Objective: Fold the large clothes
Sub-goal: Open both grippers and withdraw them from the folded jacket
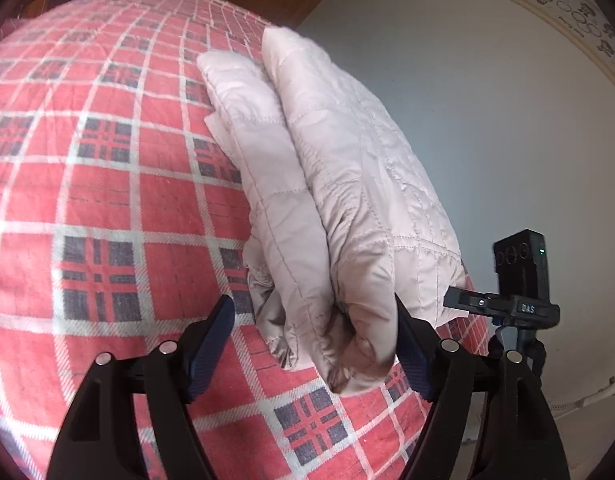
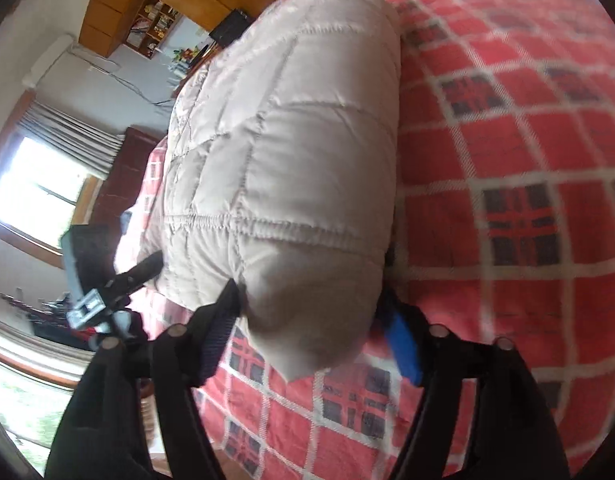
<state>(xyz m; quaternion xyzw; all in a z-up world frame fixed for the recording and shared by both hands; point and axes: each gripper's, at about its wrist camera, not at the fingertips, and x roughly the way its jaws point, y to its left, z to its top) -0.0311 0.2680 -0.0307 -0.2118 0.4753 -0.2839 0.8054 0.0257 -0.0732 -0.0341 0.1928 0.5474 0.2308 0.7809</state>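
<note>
Red plaid blanket covers bed; pale pink quilted padded jacket lies folded on it at the edge. Left gripper jaws apart, straddling jacket's end. Right gripper jaws apart around jacket corner.

Left black two-finger gripper: we hold its jaws spread wide.
Right black two-finger gripper: we hold its jaws spread too.
</note>
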